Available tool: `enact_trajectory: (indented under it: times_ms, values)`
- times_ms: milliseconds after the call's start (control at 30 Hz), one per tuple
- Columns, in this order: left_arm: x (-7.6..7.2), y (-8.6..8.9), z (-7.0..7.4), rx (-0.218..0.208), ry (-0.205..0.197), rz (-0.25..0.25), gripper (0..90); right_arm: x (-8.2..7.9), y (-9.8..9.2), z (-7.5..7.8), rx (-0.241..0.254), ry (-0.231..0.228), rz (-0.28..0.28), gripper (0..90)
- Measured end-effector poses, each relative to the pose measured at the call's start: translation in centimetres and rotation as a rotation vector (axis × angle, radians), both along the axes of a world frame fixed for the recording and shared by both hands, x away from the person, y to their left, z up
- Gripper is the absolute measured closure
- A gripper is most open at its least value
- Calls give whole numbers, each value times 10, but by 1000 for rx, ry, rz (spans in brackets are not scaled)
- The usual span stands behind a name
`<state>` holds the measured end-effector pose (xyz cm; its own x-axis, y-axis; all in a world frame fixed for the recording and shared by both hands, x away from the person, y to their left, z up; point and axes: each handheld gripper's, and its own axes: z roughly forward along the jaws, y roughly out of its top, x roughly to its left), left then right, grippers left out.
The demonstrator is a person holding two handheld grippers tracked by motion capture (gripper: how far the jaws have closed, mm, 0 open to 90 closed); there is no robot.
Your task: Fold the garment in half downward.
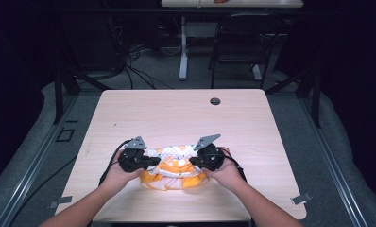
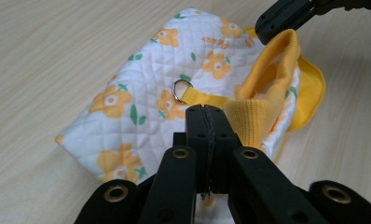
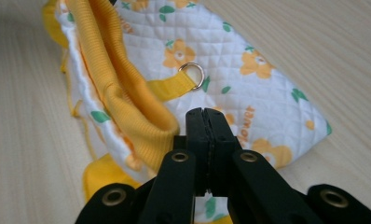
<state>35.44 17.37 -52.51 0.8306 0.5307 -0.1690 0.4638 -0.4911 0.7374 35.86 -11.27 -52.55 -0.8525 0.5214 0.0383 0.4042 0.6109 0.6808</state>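
Observation:
A small quilted white garment (image 1: pixel 174 166) with orange flowers and yellow ribbed trim lies near the table's front edge. My left gripper (image 1: pixel 154 161) is shut on its left side, my right gripper (image 1: pixel 194 161) on its right side. In the left gripper view the jaws (image 2: pixel 206 115) are pressed together on cloth beside the ribbed yellow band (image 2: pixel 267 79); a metal ring (image 2: pixel 181 89) on a yellow strap lies just ahead, and the other gripper (image 2: pixel 286 16) shows at the top right. In the right gripper view the gripper (image 3: pixel 206 116) pinches cloth beside the ribbed band (image 3: pixel 123 93), near the ring (image 3: pixel 193 74).
The light wooden table (image 1: pixel 176 113) has a round cable hole (image 1: pixel 215 101) at its far side. Beyond it stand a black chair (image 1: pixel 243 42) and a white table leg (image 1: pixel 183 52), with cables on the floor.

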Motion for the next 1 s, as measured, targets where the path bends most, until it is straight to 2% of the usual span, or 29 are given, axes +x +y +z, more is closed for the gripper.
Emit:
enact_trajectory:
  times_ms: [200,467,733,800,1000]
  values:
    - [-14,1,-6,32,12,-32,900,-18,-2,-2,1,16,47,896]
    - [-28,3,-23,70,29,-44,900,-34,-4,-18,11,58,73,893]
    - [-33,4,-33,85,32,-43,898,-39,-5,-29,1,86,76,894]
    - [-34,3,-38,91,31,-36,897,-40,-5,-31,-13,78,80,895]
    - [-34,4,-43,94,30,-33,899,-41,-5,-37,-5,86,77,899]
